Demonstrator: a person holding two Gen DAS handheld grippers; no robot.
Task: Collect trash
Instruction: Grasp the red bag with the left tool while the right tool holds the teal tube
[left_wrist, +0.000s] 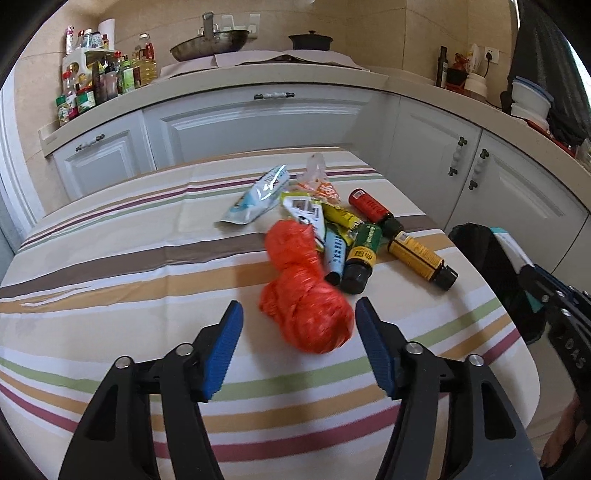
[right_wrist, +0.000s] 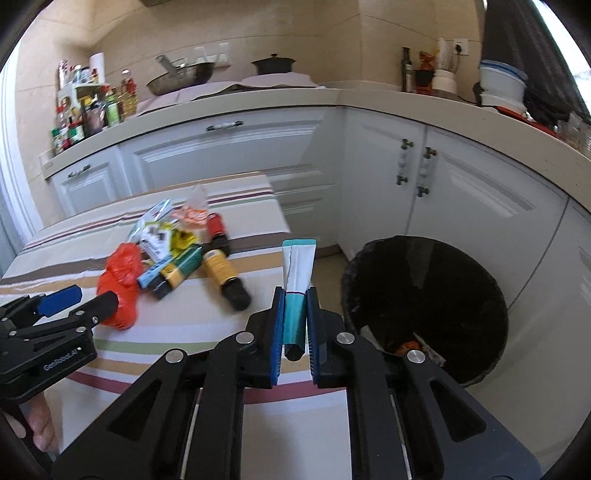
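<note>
Room: white-cabinet kitchen, striped-cloth table (left_wrist: 110, 266) | Bin: black-lined round trash bin (right_wrist: 424, 306) right of table | Trash: crumpled red plastic bag (left_wrist: 306, 295), bottles, wrappers far-centre | Step: right gripper (right_wrist: 295, 314) clenched on teal-white tube (right_wrist: 297, 273), next carry over bin, release | left gripper (left_wrist: 299, 347) released, straddling red bag.

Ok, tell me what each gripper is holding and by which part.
Right gripper: white and teal tube, pinched near its teal cap end. Left gripper: open, holding nothing.
</note>
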